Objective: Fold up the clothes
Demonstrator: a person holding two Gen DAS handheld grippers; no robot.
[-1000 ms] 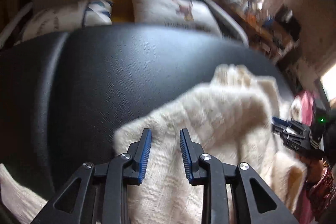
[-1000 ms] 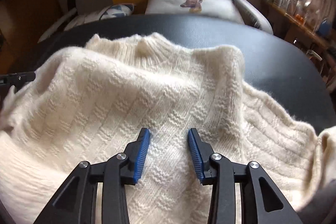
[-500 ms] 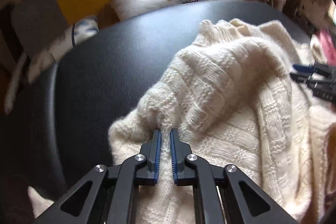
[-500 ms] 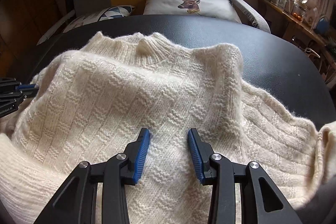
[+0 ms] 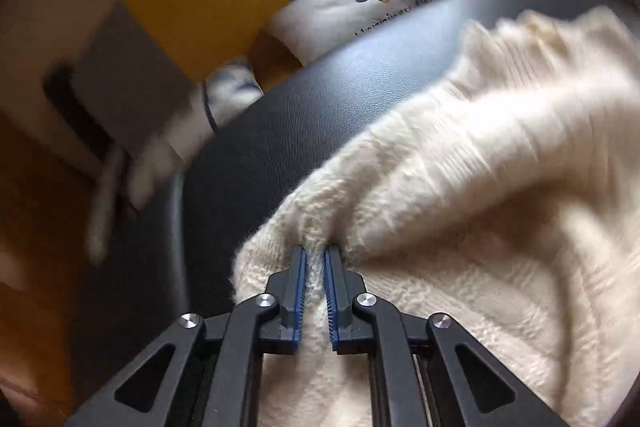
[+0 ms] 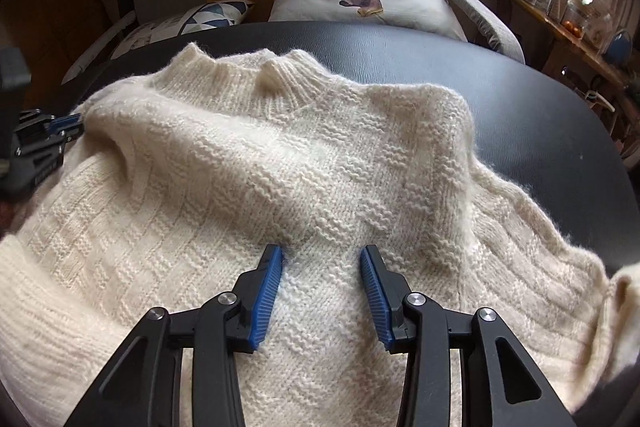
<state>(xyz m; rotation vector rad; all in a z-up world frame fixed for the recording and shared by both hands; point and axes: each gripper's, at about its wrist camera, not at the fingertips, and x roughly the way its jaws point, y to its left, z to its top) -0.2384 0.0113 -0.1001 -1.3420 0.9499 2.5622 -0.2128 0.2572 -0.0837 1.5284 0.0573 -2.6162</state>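
Left wrist: left hand-held gripper pinches sweater edge.

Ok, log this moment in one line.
left gripper: shut on sweater edge | right gripper: open over sweater | surface: black table

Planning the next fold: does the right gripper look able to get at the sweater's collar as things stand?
Probably yes: the right gripper is open over the sweater, and nothing lies between it and the collar ahead.

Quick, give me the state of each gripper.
Left gripper: shut on the sweater, pinching a fold at its edge.
Right gripper: open, over the sweater, holding nothing.
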